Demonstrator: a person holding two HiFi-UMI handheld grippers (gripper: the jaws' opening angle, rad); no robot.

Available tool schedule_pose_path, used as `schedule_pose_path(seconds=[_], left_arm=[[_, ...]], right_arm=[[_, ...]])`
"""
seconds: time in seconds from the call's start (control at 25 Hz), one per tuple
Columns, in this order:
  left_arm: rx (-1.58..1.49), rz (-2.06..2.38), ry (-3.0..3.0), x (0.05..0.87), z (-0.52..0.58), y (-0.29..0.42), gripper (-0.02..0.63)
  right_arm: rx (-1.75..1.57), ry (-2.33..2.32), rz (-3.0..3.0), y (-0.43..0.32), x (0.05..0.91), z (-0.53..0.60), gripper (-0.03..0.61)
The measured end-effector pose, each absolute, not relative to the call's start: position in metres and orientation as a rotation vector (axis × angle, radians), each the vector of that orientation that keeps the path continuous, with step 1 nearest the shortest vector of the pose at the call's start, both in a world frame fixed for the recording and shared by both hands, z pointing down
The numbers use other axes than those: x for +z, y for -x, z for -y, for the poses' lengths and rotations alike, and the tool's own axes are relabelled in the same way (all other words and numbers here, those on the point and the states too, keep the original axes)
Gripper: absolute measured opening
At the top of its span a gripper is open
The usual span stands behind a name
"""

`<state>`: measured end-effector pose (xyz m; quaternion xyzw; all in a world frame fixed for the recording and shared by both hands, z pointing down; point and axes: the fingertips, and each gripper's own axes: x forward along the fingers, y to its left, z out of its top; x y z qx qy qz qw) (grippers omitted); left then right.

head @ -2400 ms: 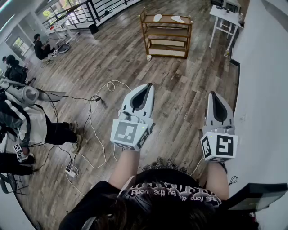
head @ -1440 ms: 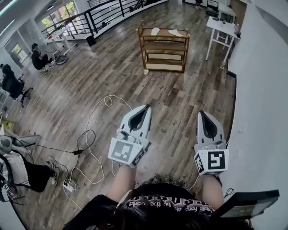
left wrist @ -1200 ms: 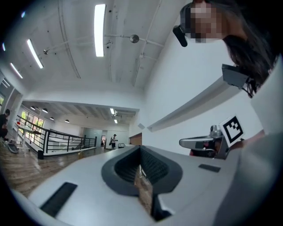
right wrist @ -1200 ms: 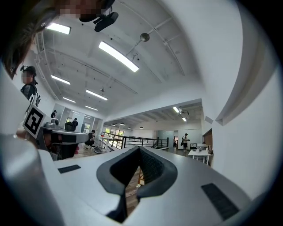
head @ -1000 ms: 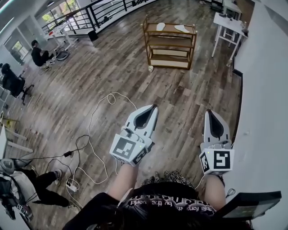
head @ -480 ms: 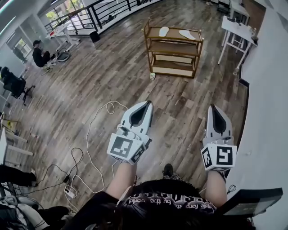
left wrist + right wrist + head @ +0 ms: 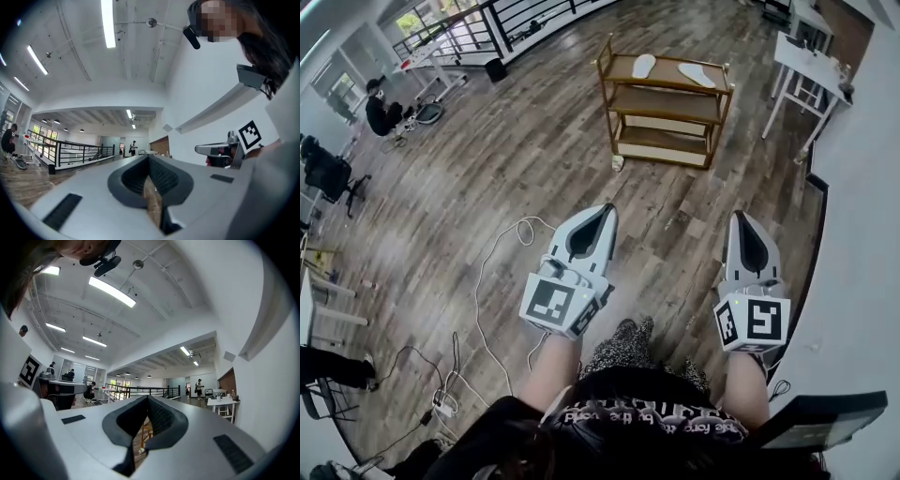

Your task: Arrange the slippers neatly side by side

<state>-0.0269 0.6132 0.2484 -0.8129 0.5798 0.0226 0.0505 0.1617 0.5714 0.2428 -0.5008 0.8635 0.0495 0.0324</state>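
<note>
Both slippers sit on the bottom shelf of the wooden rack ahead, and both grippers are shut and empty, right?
Not quite. The slippers lie on the top shelf of the wooden rack, not the bottom, as the head view shows. The left gripper and the right gripper are shut and empty.

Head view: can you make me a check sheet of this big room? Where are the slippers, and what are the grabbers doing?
Surface: wooden floor; wooden rack ahead.
Job's things: first slipper and second slipper, both pale, on the rack's top shelf, apart and angled differently.
Clutter: small object on the floor by the rack's foot; cannot tell what.
Grippers: left gripper and right gripper both shut, empty.
Cables: white cable loops on the floor; power strip nearby.
Surroundings: white table, railing, seated person.
</note>
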Motion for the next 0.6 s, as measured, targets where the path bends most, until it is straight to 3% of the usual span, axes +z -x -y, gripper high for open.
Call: schedule_pose_path(seconds=[0.6], left_arm=[[0.081, -1.671, 2.529, 0.240, -0.407, 0.097, -0.008]], right_arm=[[0.206, 1.646, -2.620, -0.101, 0.234, -0.390, 0.003]])
